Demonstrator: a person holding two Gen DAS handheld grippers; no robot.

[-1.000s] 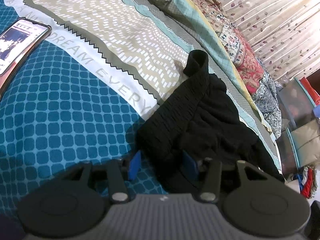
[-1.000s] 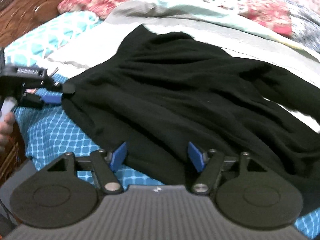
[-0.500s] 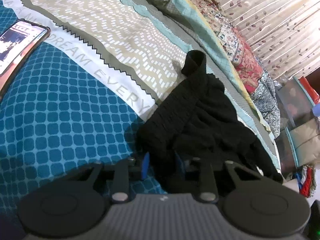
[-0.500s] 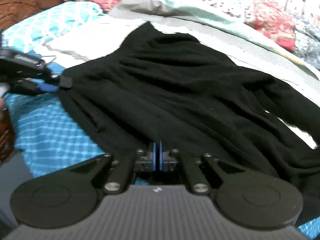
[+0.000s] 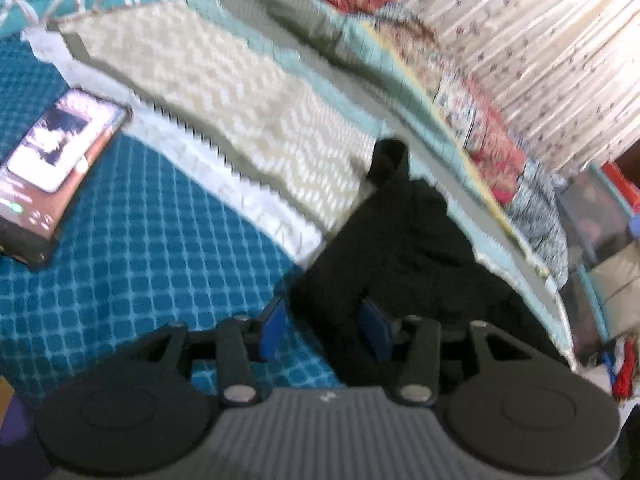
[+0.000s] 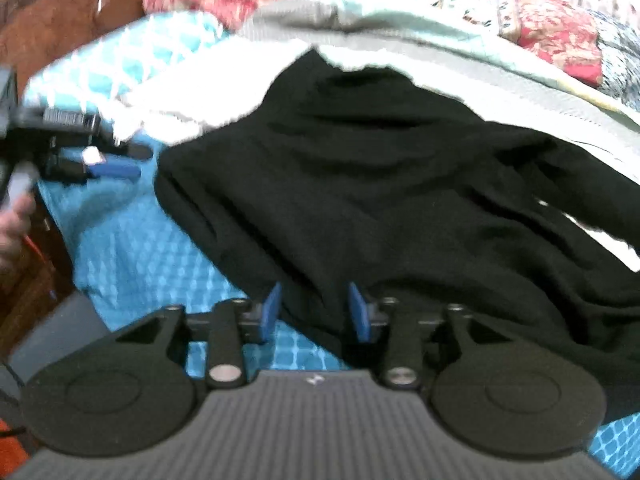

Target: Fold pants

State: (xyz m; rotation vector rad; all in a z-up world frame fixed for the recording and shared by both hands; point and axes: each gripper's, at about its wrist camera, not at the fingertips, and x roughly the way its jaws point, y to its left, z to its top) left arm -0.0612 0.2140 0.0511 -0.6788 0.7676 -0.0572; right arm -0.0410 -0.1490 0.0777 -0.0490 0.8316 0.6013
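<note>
Black pants point(image 5: 400, 248) lie crumpled on the bed, and they fill the middle of the right wrist view point(image 6: 380, 184). My left gripper point(image 5: 325, 330) is at their near corner with its jaws opening. Fabric shows between the blue pads point(image 5: 274, 330), which do not press on it. From the right wrist view, the left gripper point(image 6: 138, 160) sits just left of the pants' corner, a small gap apart. My right gripper point(image 6: 315, 312) is over the pants' near edge with its jaws opening. Black cloth lies between its pads, loose and not pinched.
A phone point(image 5: 52, 160) with a lit screen lies on the blue checked sheet point(image 5: 160, 260) at left. Folded quilts point(image 5: 460, 92) and a curtain run along the far side. A wooden headboard point(image 6: 60, 20) and a person's hand point(image 6: 12, 220) are at the left.
Both grippers closed on the pants' edge half a second ago, the right one fully. Both now stand apart again. Both have lifted a little, and the left one has drawn back from the corner.
</note>
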